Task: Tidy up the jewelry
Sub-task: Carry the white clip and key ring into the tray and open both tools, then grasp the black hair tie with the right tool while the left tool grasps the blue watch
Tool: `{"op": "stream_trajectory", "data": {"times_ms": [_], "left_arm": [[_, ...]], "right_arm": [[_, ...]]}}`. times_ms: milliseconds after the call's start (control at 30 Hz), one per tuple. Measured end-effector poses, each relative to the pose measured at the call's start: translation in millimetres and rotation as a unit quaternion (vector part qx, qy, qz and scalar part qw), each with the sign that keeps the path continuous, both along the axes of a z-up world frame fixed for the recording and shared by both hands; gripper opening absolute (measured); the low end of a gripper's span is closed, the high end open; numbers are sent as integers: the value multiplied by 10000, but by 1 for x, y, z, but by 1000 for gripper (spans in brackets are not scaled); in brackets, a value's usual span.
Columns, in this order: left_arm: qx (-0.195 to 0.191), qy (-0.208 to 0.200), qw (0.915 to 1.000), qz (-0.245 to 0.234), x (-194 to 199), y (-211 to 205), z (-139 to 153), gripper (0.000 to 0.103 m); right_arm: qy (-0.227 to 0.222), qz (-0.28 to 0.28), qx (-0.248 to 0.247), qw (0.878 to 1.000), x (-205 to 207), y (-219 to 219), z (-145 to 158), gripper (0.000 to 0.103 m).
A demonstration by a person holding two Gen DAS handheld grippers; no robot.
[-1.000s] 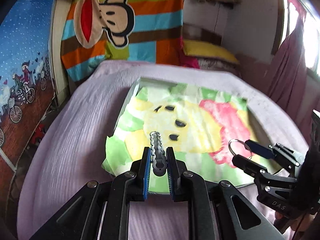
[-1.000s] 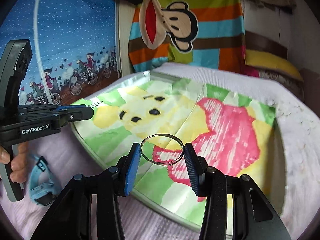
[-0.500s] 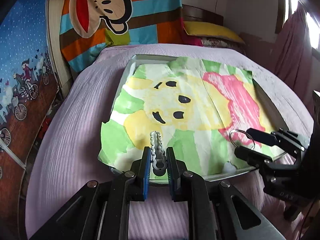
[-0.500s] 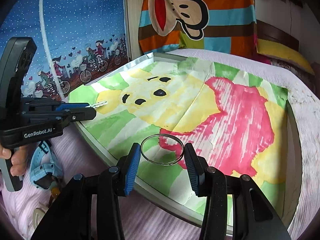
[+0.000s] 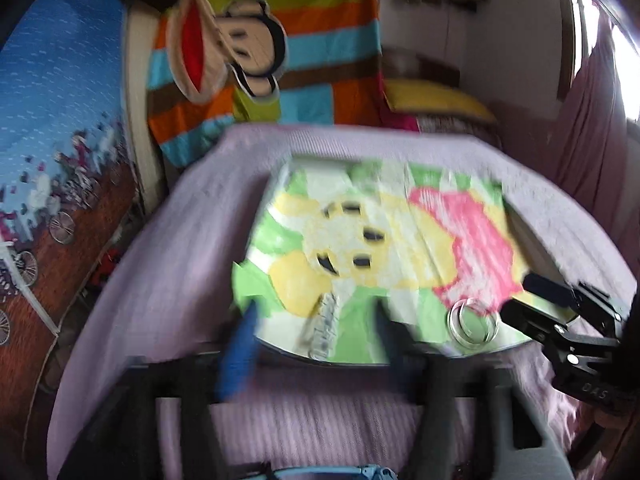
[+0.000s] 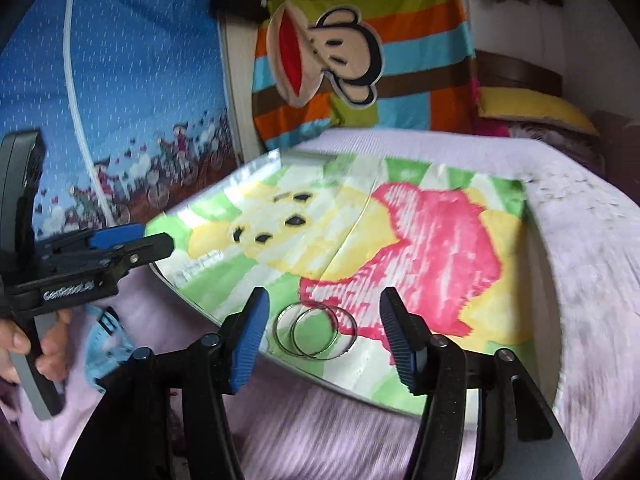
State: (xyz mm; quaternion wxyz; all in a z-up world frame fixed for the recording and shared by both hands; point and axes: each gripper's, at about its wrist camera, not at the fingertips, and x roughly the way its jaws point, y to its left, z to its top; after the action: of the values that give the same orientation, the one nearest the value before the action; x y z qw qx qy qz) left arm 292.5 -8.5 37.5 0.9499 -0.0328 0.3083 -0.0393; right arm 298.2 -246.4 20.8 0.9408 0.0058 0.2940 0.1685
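Note:
A flat tray (image 6: pixel 256 166) lined with a green, yellow and pink picture lies on the purple bedspread. Two thin silver hoops (image 6: pixel 316 332) rest overlapping on the tray's near edge, between the spread fingers of my right gripper (image 6: pixel 324 296), which is open and touches neither. A silver link bracelet (image 5: pixel 324 324), blurred, lies on the tray's near left part, and my left gripper (image 5: pixel 316 312) is open around it without contact. The hoops (image 5: pixel 474 320) and the right gripper (image 5: pixel 516 296) also appear in the left wrist view. The left gripper (image 6: pixel 156 240) appears in the right wrist view, held by a hand.
A light blue watch strap (image 6: pixel 108 344) lies on the bedspread left of the tray, below the left gripper. A striped monkey blanket (image 6: pixel 340 52) hangs behind the bed, with a yellow pillow (image 6: pixel 532 108) at the back right. A blue printed wall (image 6: pixel 120 100) stands to the left.
Both grippers opened. The bracelet left the left gripper and the hoops left the right gripper; both now lie on the tray. The left wrist view is motion-blurred.

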Motion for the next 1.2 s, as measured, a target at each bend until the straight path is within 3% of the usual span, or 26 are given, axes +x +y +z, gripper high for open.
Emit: {"op": "stream_trajectory", "data": {"times_ms": [133,200,367,500,733,1200], "left_arm": [[-167,-373,9991,61,-29,3,15,74],[-241,-461,9986,80,-42,5,19,79],[-261,-766,9967,113,-82,5,24,96],[-363,-895,9952,136,-115,7,23,102],[-212,-1012,9946,-18,-155,2,15,103],[275,-325,9989,-196,-166,4,-31,103]], "right_arm": [[-336,-183,168,9991,-29,-6,17,70],[-469,-240,241,9983,-45,-8,25,75],[-639,-420,302,9966,-83,-12,36,102],[-575,-487,379,9964,-111,-15,40,101],[-153,-372,120,9991,-139,-12,25,102],[553,-168,-242,9980,-143,-8,-30,101]]}}
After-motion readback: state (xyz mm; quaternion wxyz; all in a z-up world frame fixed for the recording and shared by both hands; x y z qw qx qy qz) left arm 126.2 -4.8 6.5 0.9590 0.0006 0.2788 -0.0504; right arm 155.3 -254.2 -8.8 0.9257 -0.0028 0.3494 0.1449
